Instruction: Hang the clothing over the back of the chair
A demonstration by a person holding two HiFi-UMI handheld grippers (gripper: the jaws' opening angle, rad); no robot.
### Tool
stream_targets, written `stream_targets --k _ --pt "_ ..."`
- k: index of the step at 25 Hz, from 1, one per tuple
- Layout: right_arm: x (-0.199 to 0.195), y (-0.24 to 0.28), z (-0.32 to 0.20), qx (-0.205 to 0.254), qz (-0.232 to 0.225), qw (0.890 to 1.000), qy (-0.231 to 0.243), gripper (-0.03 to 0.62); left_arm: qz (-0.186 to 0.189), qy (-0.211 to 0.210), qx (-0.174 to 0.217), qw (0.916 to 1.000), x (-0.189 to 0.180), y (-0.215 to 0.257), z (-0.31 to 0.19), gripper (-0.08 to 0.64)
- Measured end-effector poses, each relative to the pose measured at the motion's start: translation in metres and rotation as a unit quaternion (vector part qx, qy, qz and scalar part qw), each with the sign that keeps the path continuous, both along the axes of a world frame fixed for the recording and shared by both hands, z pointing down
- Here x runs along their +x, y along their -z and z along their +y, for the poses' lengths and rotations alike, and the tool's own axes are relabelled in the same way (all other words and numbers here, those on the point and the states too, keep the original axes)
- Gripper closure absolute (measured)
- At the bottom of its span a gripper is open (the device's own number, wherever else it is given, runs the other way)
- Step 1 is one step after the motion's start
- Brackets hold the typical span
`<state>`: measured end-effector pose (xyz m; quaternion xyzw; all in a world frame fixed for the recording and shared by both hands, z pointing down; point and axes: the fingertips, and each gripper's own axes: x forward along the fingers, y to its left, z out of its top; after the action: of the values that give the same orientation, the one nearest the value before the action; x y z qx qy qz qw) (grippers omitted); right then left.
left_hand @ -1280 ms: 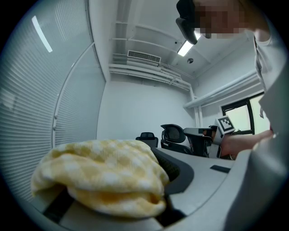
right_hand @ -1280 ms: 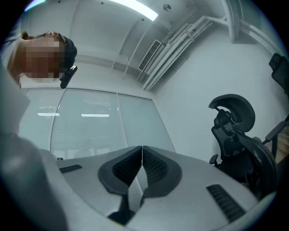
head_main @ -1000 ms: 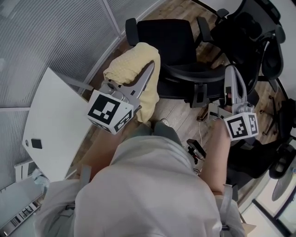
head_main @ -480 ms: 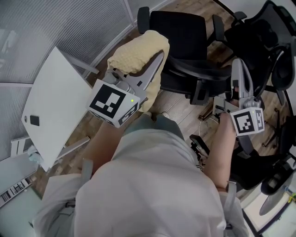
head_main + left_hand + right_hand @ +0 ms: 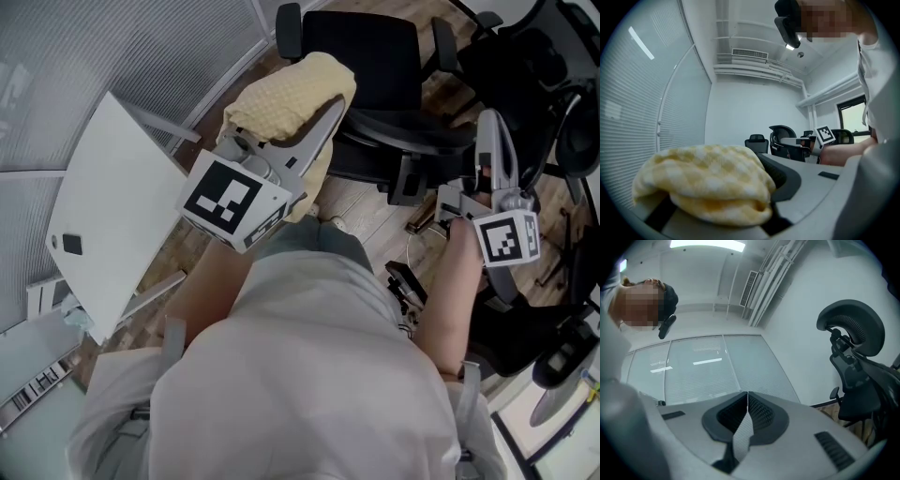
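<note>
Jaws of left gripper (image 5: 740, 197) clamped yellow checked clothing bundle (image 5: 703, 178), only its view showed us; head view had bundle lengthwise along jaws, pointing at black office chair (image 5: 361, 47). Right gripper (image 5: 746, 399) was closed together, empty.

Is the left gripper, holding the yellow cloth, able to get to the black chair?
Probably yes: the left gripper, shut on the yellow cloth, looks close beside the black chair, with nothing seen between them.

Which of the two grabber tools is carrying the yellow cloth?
The left gripper: its fingers clamp the yellow checked cloth, while the right gripper has its fingers shut on nothing.
</note>
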<state>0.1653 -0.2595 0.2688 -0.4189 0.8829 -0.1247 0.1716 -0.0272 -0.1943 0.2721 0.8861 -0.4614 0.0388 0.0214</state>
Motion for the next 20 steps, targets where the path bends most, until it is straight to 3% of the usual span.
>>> stream_targets --k 5,11,20 --pt "-0.006 0.006 0.001 0.004 0.001 1.000 0.005 0.571 0.006 -0.048 -0.011 0.9988 0.008 -0.003 -0.002 0.495" --pt "-0.028 0.011 0.009 0.008 0.006 0.998 0.068 0.569 0.012 -0.111 -0.026 0.9934 0.022 -0.007 -0.001 0.495" --pt "-0.026 0.019 0.019 0.017 0.023 0.997 0.074 0.569 0.017 -0.186 -0.026 0.9821 0.044 0.001 0.015 0.495"
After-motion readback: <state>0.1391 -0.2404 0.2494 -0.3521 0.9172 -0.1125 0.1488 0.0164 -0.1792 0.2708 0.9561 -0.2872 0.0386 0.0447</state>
